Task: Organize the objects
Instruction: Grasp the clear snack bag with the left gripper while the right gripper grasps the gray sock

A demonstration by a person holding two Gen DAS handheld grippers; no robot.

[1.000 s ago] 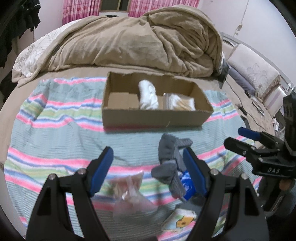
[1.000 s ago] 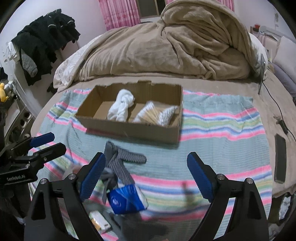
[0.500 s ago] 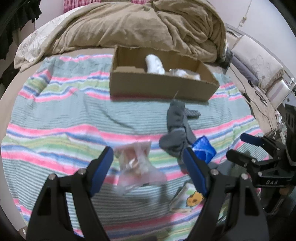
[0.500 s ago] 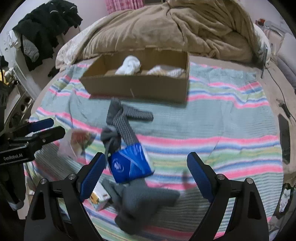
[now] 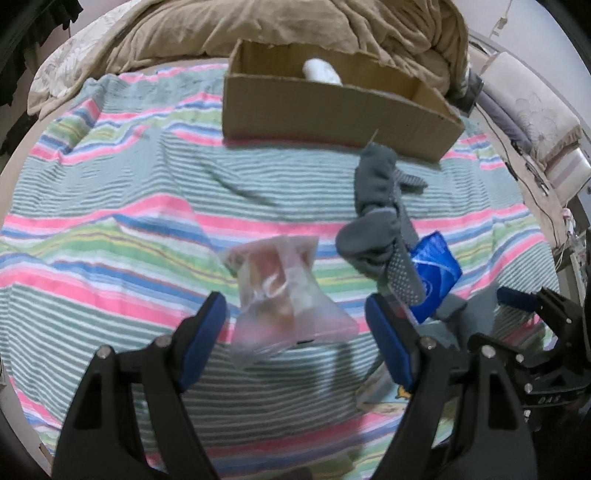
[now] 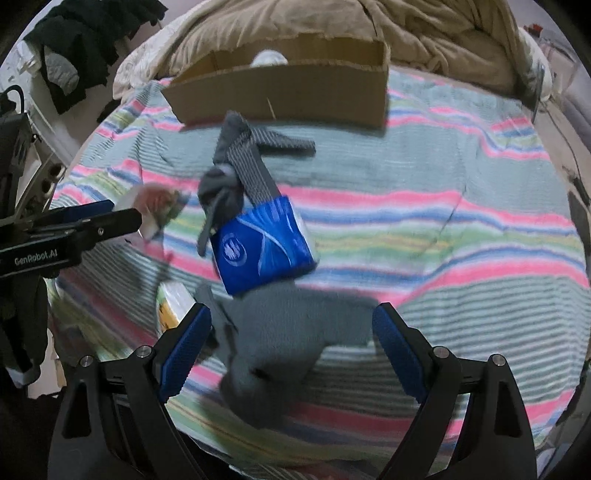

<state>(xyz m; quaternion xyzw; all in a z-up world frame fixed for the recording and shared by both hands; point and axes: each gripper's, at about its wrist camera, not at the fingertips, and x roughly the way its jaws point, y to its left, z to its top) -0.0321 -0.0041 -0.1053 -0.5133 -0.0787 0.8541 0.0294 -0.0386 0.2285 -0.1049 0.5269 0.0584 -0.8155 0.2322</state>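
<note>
A cardboard box (image 5: 332, 107) stands at the far side of the striped blanket, with a white roll (image 5: 321, 72) inside. My left gripper (image 5: 295, 328) is open, its jaws either side of a clear plastic bag (image 5: 284, 291) lying on the blanket. My right gripper (image 6: 291, 336) is open over a grey sock (image 6: 280, 347). Beyond it lie a blue packet (image 6: 264, 245) and another grey sock (image 6: 240, 162). The socks (image 5: 380, 214) and the blue packet (image 5: 436, 273) also show in the left wrist view.
A beige duvet (image 5: 295, 26) is heaped behind the box. A small printed card (image 5: 384, 395) lies by the left gripper's right finger. A phone (image 6: 580, 218) lies at the right edge of the bed. Dark clothes (image 6: 85, 40) hang at the far left.
Both grippers have come down and forward over the blanket. The plastic bag now lies between the left jaws and a grey sock between the right jaws. Both stay open.
</note>
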